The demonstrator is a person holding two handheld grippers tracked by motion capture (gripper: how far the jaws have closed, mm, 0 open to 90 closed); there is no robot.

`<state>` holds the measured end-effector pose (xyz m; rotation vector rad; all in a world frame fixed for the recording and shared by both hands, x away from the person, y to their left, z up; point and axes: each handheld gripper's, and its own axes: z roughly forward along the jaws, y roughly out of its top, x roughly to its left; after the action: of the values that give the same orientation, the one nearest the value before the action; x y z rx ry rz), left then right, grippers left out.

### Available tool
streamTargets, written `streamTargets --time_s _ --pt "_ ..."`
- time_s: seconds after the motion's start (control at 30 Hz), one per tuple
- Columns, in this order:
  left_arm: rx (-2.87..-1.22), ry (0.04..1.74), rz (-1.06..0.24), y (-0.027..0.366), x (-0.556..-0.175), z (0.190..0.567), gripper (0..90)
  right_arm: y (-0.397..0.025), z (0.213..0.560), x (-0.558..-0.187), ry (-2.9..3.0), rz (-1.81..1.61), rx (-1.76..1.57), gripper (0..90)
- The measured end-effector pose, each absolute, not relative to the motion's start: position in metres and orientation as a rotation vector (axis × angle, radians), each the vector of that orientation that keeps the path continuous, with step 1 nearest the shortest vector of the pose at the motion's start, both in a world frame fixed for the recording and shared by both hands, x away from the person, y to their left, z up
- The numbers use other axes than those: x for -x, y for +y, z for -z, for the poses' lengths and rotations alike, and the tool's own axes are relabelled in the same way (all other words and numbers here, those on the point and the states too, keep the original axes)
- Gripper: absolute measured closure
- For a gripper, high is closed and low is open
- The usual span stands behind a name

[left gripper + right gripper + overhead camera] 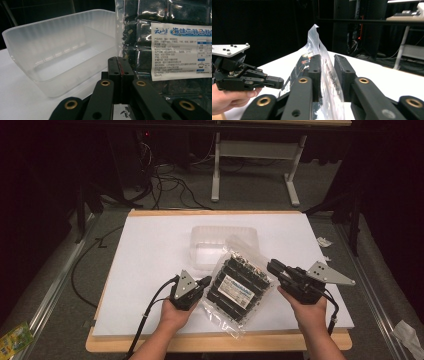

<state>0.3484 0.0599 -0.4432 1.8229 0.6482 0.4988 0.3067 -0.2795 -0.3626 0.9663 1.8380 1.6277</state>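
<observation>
A clear plastic bag [240, 287] packed with dark blocks and bearing a white printed label lies slanted on the white board, between both grippers. My left gripper [206, 281] is at the bag's left edge. In the left gripper view its jaws [121, 60] are pressed together on the bag's clear side seam, and the bag [175, 37] rises to the right. My right gripper [271, 266] is at the bag's right edge. Its jaws [327, 58] stand apart with the bag's film [314, 42] between them. The left gripper [279, 82] appears at the left there.
An empty translucent plastic tub [220, 242] stands just behind the bag, close to the left jaws [62, 37]. The white board [150, 270] has bare room to the left. Cables, table legs, a green packet [15, 337] and paper scraps [407, 335] are on the floor around.
</observation>
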Motion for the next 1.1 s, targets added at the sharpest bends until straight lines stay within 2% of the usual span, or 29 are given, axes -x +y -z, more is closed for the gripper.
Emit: streamTargets --time_s 0.1,0.17,0.4,0.43,0.47,0.57,0.6,0.67,0.8,0.9,0.97,1.03,1.07,1.1 --pt "-1.824 0.648 -0.506 0.059 -0.348 0.443 90.0 -0.281 0.366 -0.310 1.852 -1.643 -0.988 79.2" --pt "-1.823 0.649 -0.510 0.059 -0.348 0.444 90.0 -0.281 0.367 -0.310 1.858 -1.645 -0.980 89.5" --pt "-1.827 0.688 -0.470 0.063 -0.353 0.441 87.0 -0.274 0.361 -0.302 1.868 -1.636 -0.882 90.0" --pt "-1.822 0.700 -0.480 0.063 -0.354 0.440 80.9 -0.272 0.359 -0.300 1.873 -1.645 -0.858 90.0" --pt "-1.819 0.705 -0.478 0.065 -0.355 0.438 80.9 -0.272 0.359 -0.300 1.873 -1.645 -0.858 90.0" --pt "-1.761 0.730 -0.448 0.070 -0.358 0.428 70.9 -0.267 0.355 -0.295 1.880 -1.674 -0.821 90.0" --pt "-1.738 0.736 -0.427 0.071 -0.359 0.423 70.9 -0.267 0.355 -0.295 1.880 -1.674 -0.821 90.0" --pt "-1.683 0.731 -0.376 0.076 -0.361 0.403 62.2 -0.264 0.352 -0.292 1.889 -1.679 -0.801 90.0" --pt "-1.632 0.718 -0.338 0.077 -0.364 0.384 56.6 -0.261 0.351 -0.290 1.888 -1.676 -0.784 90.0" --pt "-1.663 0.691 -0.313 0.067 -0.371 0.371 51.9 -0.260 0.351 -0.288 1.892 -1.686 -0.781 90.0" --pt "-1.690 0.693 -0.236 0.059 -0.380 0.371 50.3 -0.259 0.350 -0.288 1.890 -1.691 -0.769 90.0" --pt "-1.668 0.707 -0.138 0.057 -0.390 0.375 51.9 -0.258 0.350 -0.287 1.890 -1.692 -0.765 90.0" --pt "-1.654 0.706 -0.112 0.058 -0.392 0.376 57.2 -0.258 0.350 -0.287 1.892 -1.688 -0.762 90.0" --pt "-1.638 0.691 -0.087 0.058 -0.393 0.377 67.7 -0.258 0.350 -0.287 1.891 -1.702 -0.768 90.0"
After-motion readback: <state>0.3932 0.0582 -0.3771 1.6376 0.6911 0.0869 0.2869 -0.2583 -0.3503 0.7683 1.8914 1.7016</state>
